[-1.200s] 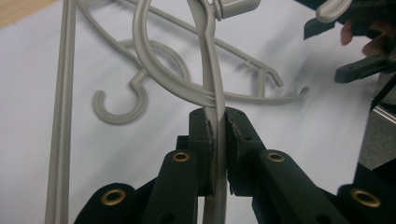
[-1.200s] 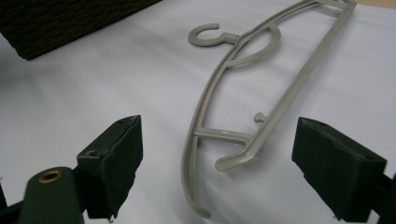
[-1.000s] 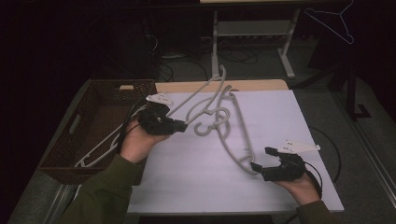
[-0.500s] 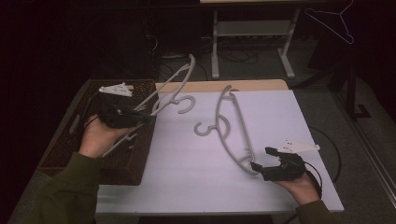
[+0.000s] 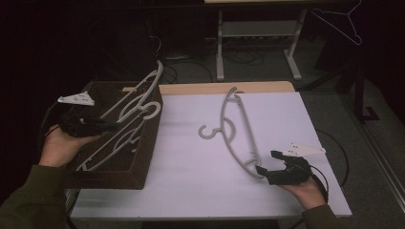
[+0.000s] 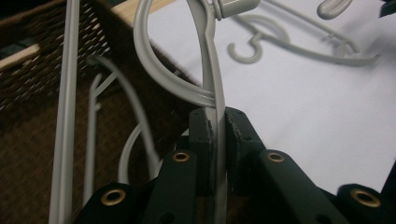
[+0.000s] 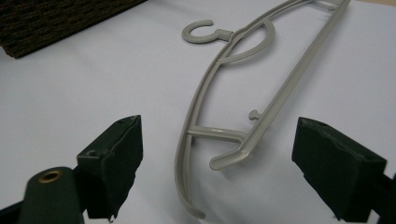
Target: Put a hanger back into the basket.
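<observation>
Hanger (image 6: 212, 70) between closed left fingers (image 6: 198, 135) over basket (image 5: 143, 157)

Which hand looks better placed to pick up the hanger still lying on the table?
Right. The right gripper sits open at the end of the hanger on the table, while the left gripper is shut on another hanger over the basket.
</observation>
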The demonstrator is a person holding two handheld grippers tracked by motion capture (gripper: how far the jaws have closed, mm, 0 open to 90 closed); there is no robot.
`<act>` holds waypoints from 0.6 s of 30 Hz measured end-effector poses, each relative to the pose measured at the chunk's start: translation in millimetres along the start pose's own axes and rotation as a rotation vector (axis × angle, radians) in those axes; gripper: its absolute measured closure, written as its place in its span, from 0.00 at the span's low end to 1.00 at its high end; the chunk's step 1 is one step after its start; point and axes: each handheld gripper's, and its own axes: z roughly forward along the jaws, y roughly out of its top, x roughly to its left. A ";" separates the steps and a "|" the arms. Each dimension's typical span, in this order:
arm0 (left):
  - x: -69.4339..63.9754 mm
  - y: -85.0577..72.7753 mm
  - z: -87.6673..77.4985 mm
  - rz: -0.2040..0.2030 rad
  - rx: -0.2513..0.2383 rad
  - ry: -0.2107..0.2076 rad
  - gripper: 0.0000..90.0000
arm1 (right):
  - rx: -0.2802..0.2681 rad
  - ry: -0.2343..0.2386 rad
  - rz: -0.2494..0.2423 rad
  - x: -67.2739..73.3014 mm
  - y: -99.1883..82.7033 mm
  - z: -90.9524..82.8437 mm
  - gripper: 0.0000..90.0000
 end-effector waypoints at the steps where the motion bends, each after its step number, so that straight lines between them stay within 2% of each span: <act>1: 2.5 -3.2 -1.1 -0.012 -0.002 0.000 0.91 | 0.003 -0.002 -0.002 0.0 0.0 0.1 0.18; 4: 12.9 -17.2 -4.2 -0.039 0.006 -0.006 0.91 | 0.004 -0.003 0.000 0.1 0.0 0.3 0.18; 5: 15.9 -21.0 -5.0 -0.033 0.020 -0.007 0.91 | 0.008 -0.003 0.003 0.2 -0.1 0.4 0.18; 10: 23.9 -36.7 -6.6 -0.062 0.035 -0.015 0.91 | 0.006 -0.005 -0.002 -0.4 -0.4 1.8 0.18; 14: 28.8 -44.9 -6.9 -0.049 0.067 -0.030 0.91 | 0.010 -0.008 -0.002 -0.2 -0.4 2.5 0.18; 18: 29.5 -50.1 -6.2 -0.056 0.088 -0.042 0.91 | 0.011 -0.009 -0.001 -0.2 -0.4 2.7 0.18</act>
